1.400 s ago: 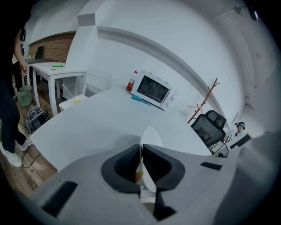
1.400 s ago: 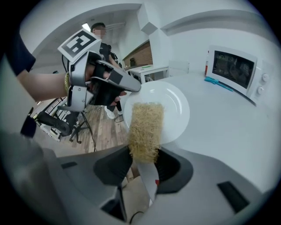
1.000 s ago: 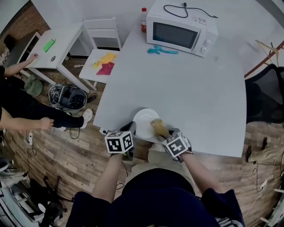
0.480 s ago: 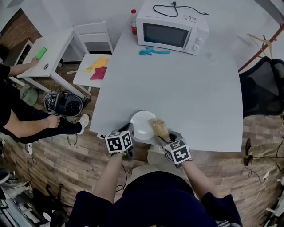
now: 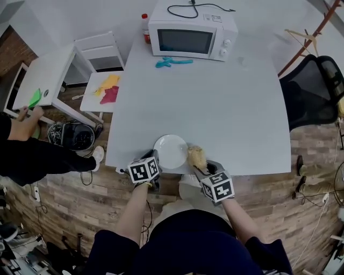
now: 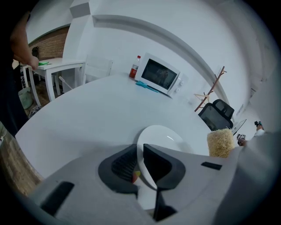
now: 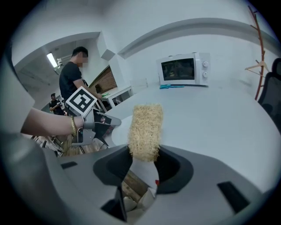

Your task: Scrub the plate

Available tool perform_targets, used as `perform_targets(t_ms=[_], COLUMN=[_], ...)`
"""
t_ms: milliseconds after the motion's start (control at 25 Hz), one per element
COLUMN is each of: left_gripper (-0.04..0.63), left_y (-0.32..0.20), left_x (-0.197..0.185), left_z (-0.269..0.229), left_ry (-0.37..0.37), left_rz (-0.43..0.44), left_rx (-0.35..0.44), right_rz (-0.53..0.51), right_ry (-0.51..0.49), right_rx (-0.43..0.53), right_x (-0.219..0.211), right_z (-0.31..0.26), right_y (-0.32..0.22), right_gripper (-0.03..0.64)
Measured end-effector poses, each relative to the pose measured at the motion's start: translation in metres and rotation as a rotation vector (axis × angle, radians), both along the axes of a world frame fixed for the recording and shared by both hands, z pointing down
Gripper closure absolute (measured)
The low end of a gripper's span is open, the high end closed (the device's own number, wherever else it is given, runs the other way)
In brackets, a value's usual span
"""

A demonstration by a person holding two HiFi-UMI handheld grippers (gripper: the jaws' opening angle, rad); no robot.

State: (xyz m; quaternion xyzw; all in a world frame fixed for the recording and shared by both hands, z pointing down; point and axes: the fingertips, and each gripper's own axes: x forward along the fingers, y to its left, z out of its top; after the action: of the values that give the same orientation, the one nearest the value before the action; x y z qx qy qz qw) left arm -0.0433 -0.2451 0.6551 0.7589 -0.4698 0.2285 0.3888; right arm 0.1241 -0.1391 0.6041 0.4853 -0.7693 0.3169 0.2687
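the plate [image 5: 171, 151] lies at the surface's near edge, its rim pinched in the left gripper's [image 6: 139, 165] narrow jaws. the right gripper's [image 7: 144, 163] jaws clamp a fibrous scrubber [image 7: 145, 127] beside it. it looks stiff, glossy, probably slippery and breakable, so the rim suits gripping.

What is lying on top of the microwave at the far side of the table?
A black cable lies in loose loops on the white top of the microwave. Nothing else stands there. The cable's far end cannot be followed beyond the rear edge.
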Motion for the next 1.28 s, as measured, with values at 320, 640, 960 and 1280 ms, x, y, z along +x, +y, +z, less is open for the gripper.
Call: perform_targets(t_ms=[320, 640, 960, 1280], left_gripper=[0.563, 0.565, 0.577, 0.578], left_y=[0.009, 0.056, 0.114, 0.165], left_x=[-0.01, -0.034, -0.063, -0.078], left_z=[-0.012, -0.059, -0.114, -0.151], left_ry=[-0.028, 0.065, 0.14, 0.143], left_rz=[0.001, -0.047, -0.057, -0.01], left_rx=[0.047, 0.116, 0.176, 0.236], right_rz=[0.04, 0.024, 0.035, 0.044], right_ry=[-0.012, -0.054, -0.145, -0.2], right_rx=[0.03, 0.107, 0.203, 0.267], right_x=[-0.01, -0.05, -0.097, -0.119], right_z=[-0.013, -0.038, -0.074, -0.106], right_y=[0.017, 0.041, 0.071, 0.1], right_gripper=[0.459, 0.459, 0.459, 0.459])
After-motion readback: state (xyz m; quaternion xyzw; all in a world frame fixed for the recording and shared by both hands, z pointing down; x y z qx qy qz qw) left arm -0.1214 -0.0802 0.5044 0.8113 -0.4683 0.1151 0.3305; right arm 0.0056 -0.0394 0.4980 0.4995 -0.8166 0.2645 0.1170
